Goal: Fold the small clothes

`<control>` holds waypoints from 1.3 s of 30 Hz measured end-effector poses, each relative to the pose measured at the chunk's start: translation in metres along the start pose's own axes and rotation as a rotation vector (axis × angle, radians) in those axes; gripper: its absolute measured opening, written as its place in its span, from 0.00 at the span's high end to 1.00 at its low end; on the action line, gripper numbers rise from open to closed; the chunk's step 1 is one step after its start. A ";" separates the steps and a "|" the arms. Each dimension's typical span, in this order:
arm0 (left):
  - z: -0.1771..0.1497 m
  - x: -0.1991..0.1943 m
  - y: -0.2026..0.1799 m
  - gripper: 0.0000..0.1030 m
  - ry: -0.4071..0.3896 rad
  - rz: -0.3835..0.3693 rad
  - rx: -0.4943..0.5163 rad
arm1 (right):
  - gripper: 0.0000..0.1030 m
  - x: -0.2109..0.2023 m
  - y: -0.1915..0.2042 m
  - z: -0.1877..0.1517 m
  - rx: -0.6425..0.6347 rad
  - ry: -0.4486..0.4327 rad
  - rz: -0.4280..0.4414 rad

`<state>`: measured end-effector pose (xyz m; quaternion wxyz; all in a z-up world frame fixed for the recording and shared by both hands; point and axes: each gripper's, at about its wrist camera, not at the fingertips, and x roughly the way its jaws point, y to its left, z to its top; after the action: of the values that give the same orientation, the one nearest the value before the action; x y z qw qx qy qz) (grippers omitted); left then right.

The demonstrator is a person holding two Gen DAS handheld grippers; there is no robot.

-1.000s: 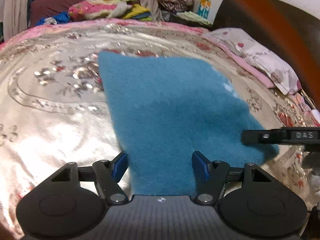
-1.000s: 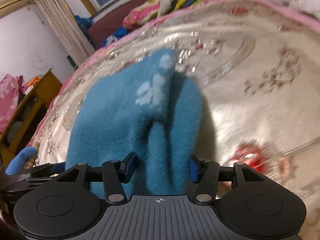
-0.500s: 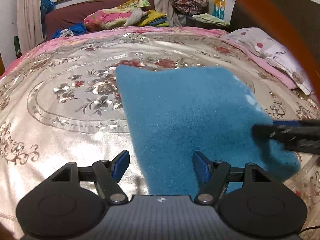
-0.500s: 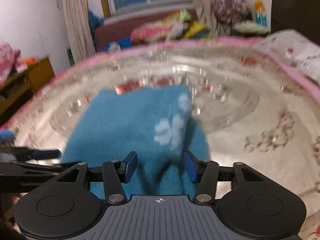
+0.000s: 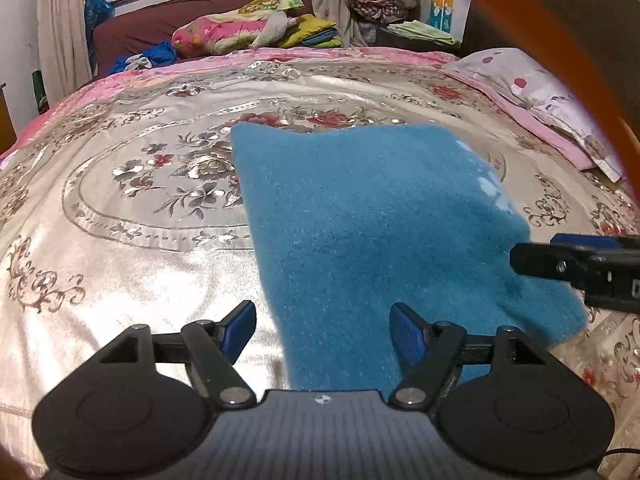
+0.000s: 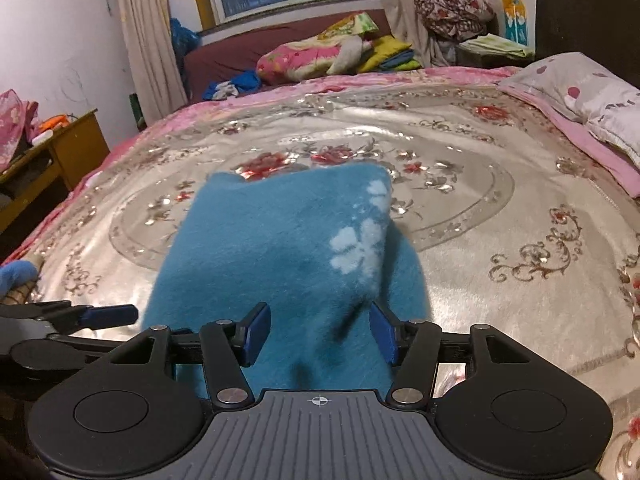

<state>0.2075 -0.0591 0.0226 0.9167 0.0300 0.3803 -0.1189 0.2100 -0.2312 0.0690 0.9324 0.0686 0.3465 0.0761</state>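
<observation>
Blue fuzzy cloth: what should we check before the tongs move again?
1. Blue fuzzy cloth lies on the bedspread: ok.
2. Left tongs open, nothing pinched: ok.
3. Right tongs open, nothing pinched: ok.
4. Cloth flat: not ok, the edge with the pale paw print stands up over a lower layer.
5. Fold edges lined up: cannot tell, the near edge is hidden behind the tongs.
6. Bedspread smooth around the cloth: ok.

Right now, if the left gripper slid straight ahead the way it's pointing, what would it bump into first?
Most likely the fuzzy blue cloth. The left gripper is open, and the cloth already shows between its fingers, spreading ahead over the flowery bedspread. How high the gripper sits above the cloth is hard to judge.
</observation>
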 end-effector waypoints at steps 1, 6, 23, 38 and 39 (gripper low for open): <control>-0.001 -0.002 0.000 0.20 -0.006 0.002 0.000 | 0.47 -0.002 0.002 -0.002 -0.003 0.000 0.002; -0.004 -0.013 -0.002 0.11 -0.027 0.018 -0.013 | 0.46 -0.017 0.012 -0.016 -0.017 -0.003 0.005; -0.032 -0.036 -0.011 0.04 -0.027 0.008 -0.022 | 0.43 -0.041 0.019 -0.049 0.020 0.005 -0.008; -0.067 -0.055 -0.009 0.00 -0.006 -0.004 -0.050 | 0.41 -0.061 0.028 -0.083 0.019 0.021 -0.062; -0.069 -0.056 -0.009 0.00 -0.004 -0.003 -0.049 | 0.41 -0.061 0.028 -0.085 0.020 0.023 -0.064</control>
<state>0.1196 -0.0467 0.0133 0.9178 0.0066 0.3812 -0.1110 0.1062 -0.2086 0.0492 0.9295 0.0660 0.3602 0.0433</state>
